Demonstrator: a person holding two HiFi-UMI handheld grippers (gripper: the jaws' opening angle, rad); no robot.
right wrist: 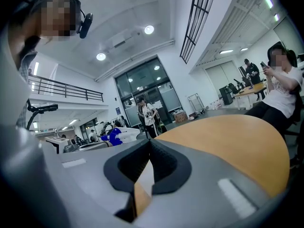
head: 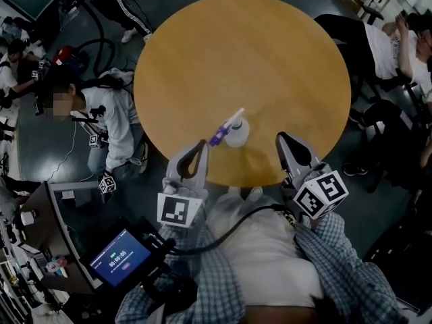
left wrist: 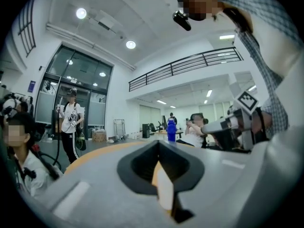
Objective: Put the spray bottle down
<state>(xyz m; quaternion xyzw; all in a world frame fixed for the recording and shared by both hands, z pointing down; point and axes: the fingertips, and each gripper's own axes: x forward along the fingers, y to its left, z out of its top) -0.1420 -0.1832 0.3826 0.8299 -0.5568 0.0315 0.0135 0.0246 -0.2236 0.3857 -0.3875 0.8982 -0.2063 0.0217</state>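
A spray bottle (head: 236, 132) with a clear body and a purple-blue trigger head stands upright on the round wooden table (head: 243, 52), close to its near edge. It is free of both grippers. My left gripper (head: 200, 145) is just left of it and slightly nearer, jaws shut with nothing between them (left wrist: 159, 144). My right gripper (head: 285, 139) is to the bottle's right, a wider gap away, also shut and empty (right wrist: 149, 144). In the right gripper view the bottle's white and blue top (right wrist: 114, 136) shows to the left, above the gripper body.
A person crouches by the table's left edge (head: 111, 117) and another sits at its right (head: 398, 46). A stand with a lit tablet (head: 120, 256) is at my lower left. Cables and gear lie on the grey floor (head: 81, 46).
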